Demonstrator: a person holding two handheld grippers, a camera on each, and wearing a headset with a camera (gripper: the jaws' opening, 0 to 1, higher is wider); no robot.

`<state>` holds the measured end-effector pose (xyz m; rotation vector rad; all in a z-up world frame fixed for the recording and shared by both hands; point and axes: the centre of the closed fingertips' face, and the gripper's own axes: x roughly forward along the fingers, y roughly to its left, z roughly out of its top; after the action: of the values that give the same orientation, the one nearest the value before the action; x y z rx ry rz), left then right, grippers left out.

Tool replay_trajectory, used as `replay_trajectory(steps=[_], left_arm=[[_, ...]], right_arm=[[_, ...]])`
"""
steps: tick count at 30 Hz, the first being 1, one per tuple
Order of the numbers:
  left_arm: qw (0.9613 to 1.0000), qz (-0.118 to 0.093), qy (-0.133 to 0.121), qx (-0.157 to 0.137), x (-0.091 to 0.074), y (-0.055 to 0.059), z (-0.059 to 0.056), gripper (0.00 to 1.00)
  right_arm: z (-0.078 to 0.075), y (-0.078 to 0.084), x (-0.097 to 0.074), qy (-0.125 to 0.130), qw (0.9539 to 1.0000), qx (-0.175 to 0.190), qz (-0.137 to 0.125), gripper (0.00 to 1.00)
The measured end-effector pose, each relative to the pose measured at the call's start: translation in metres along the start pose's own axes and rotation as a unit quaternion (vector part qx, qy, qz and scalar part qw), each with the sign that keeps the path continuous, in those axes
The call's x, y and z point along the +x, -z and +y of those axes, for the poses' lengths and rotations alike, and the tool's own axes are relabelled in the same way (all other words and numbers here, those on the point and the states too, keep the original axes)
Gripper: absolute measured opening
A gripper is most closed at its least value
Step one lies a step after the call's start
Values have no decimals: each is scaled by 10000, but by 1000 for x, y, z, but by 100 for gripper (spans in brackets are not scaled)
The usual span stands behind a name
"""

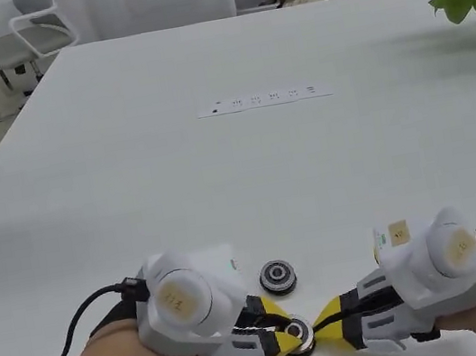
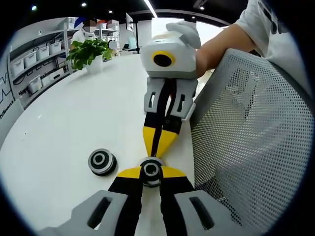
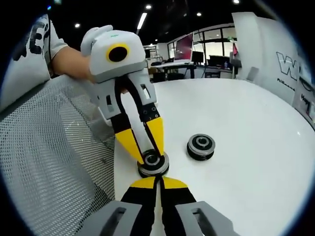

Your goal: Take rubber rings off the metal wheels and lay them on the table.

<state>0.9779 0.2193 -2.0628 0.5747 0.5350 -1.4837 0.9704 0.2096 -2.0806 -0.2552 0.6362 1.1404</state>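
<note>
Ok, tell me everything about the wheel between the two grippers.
The metal wheel is round, with concentric silvery and black rings around a centre hole. It lies flat on the white table, near its front edge. The left gripper clasps it with a jaw on each side; the right gripper, jaws closed, touches its rim.

White table [image 1: 237,169], yellow-tipped black left tongs [image 2: 151,173], black wheel [image 3: 153,164], hub [image 3: 152,159] seemingly silver, grey mesh chair [image 2: 251,128]

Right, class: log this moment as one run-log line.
left gripper: shut on near wheel | right gripper: jaws together at its rim | second wheel: apart on table, untouched
</note>
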Motion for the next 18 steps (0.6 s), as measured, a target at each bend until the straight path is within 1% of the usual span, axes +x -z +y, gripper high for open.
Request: replay_trajectory(steps=[3, 5, 18], left_arm=[[10000, 7, -9, 8, 0, 0, 0, 7], [10000, 16, -12, 14, 0, 0, 0, 7], [10000, 8, -6, 26, 1, -1, -1, 7]], right_arm=[[-6, 3, -1, 13, 9999, 143, -28, 0], [-6, 2, -2, 1, 9993, 354, -82, 0], [-3, 0, -4, 6, 9964, 834, -149, 0]])
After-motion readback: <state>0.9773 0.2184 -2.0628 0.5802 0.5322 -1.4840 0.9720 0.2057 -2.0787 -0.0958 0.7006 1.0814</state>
